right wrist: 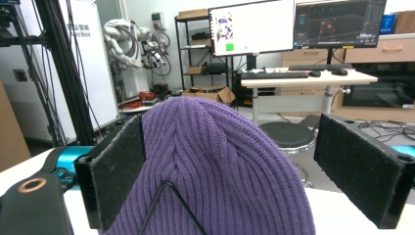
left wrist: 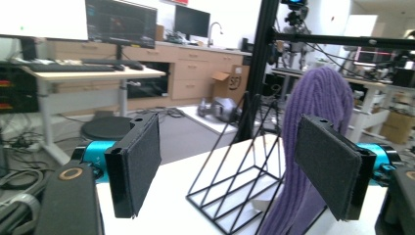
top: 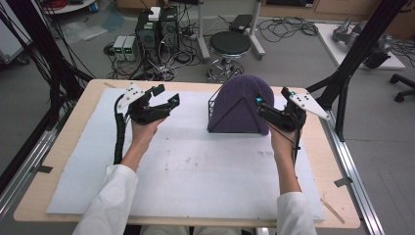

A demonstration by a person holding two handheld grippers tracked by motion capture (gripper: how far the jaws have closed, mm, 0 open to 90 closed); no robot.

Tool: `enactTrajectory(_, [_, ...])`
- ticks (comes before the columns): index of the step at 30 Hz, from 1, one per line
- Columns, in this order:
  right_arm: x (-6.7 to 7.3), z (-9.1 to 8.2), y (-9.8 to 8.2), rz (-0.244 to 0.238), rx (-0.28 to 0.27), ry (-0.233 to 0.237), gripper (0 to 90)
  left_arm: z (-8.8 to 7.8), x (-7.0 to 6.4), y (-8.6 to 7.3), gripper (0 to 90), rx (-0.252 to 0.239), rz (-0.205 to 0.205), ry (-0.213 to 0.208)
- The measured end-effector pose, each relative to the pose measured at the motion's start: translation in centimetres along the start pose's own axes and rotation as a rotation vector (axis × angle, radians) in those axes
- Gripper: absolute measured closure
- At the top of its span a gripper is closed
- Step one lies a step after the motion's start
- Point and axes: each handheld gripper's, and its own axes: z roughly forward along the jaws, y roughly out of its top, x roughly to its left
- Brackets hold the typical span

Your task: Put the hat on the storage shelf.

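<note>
Both grippers are standing with jaws spread and empty. Of the two, the right gripper (top: 266, 108) is sitting just beside the purple knit hat (top: 240, 105), which is draped over a black wire rack (left wrist: 240, 181) mid-table, rising upright; the left gripper (top: 164, 98) is hanging well apart on the rack's bare side.
</note>
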Motion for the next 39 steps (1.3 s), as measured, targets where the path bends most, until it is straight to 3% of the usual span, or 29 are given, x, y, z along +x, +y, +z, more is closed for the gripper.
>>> enactTrajectory(4, [-0.1,-1.1,0.0,-0.028,-0.002,-0.011,11.1,-1.5,0.4,0.1,25.8,-0.009,0.004,0.031])
enactTrajectory(11, [-0.6,-2.6,-0.9,-0.048,0.027,-0.031,11.1,-4.5,1.2,0.6,25.8,-0.007,0.059,0.088])
enactTrajectory(15, [-0.4,-3.3,-1.4,-0.06,0.02,-0.039,11.1,-6.4,1.9,0.6,25.8,-0.014,0.047,0.134])
enactTrajectory(25, [-0.1,-4.9,-3.1,-0.075,0.017,-0.074,11.1,-9.6,3.0,0.0,25.6,-0.027,0.036,0.195])
enactTrajectory(29, [-0.1,-5.6,-3.6,-0.07,0.063,-0.082,11.1,-10.8,3.4,-0.3,26.5,-0.013,0.026,0.21])
enactTrajectory(39, [0.6,-7.6,-3.6,-0.103,0.109,-0.115,11.1,-13.6,4.0,-1.2,26.3,-0.001,0.01,0.25])
